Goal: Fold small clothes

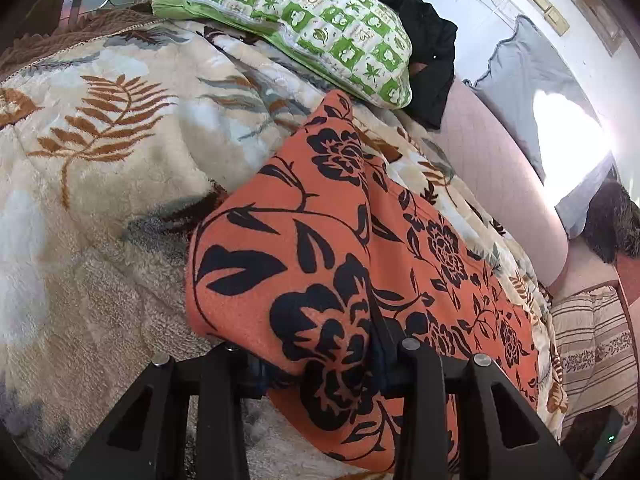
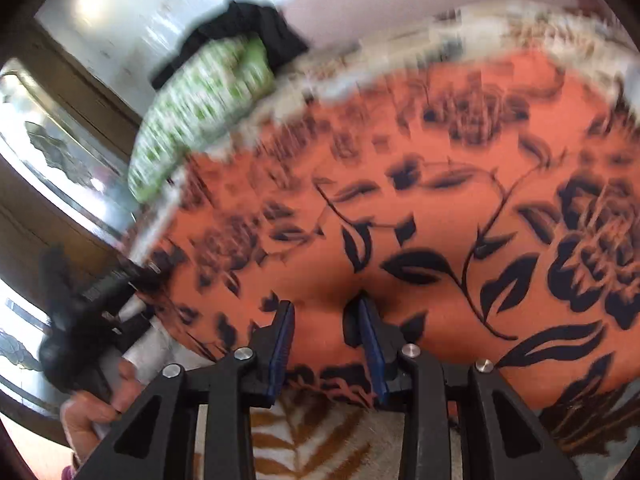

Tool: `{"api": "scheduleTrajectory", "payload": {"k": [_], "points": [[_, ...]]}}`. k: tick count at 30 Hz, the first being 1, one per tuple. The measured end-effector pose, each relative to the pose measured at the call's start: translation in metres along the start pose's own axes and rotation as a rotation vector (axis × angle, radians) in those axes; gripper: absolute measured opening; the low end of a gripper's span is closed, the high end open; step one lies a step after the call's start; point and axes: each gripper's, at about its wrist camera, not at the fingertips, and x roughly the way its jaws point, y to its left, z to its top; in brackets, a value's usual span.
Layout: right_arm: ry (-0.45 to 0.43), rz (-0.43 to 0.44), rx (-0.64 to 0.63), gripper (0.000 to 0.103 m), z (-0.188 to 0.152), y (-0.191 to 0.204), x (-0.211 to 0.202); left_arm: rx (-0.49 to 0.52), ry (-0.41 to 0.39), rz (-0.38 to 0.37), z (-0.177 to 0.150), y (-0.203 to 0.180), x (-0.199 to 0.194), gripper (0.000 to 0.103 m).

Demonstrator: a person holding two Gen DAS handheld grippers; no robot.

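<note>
orange floral cloth (image 1: 320, 216) is lying on the leaf-print blanket (image 1: 100, 152) on the bed, running toward the green checked pillow (image 1: 288, 28) at the far end. left gripper (image 1: 320, 364) is pinching a raised fold of the cloth's near edge, fabric bunching between its jaws. right gripper (image 2: 326, 320) is pinching the same cloth (image 2: 440, 200) at its near edge, blue pads (image 2: 370, 344) pressing a small ridge. left gripper (image 2: 100, 312) and a hand (image 2: 96, 404) are showing blurred at the cloth's left edge.
</note>
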Motion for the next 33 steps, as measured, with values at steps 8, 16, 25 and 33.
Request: {"api": "scheduleTrajectory", "payload": {"k": [8,16,25,33], "points": [[-0.118,0.063,0.158,0.033,0.014,-0.029,-0.047,0.056,-0.042,0.001,0.003,-0.012,-0.004,0.039],[-0.287,0.042,0.39,0.033,0.026,-0.09,-0.096,0.085,-0.045,0.005,0.002,-0.012,0.001,0.032],[-0.363,0.024,0.492,0.033,0.037,-0.135,-0.13,0.25,-0.1,0.027,0.0,-0.048,-0.02,0.029],[-0.42,0.027,0.568,0.033,0.039,-0.165,-0.153,0.467,-0.136,-0.013,-0.011,-0.15,-0.043,0.028]]}}
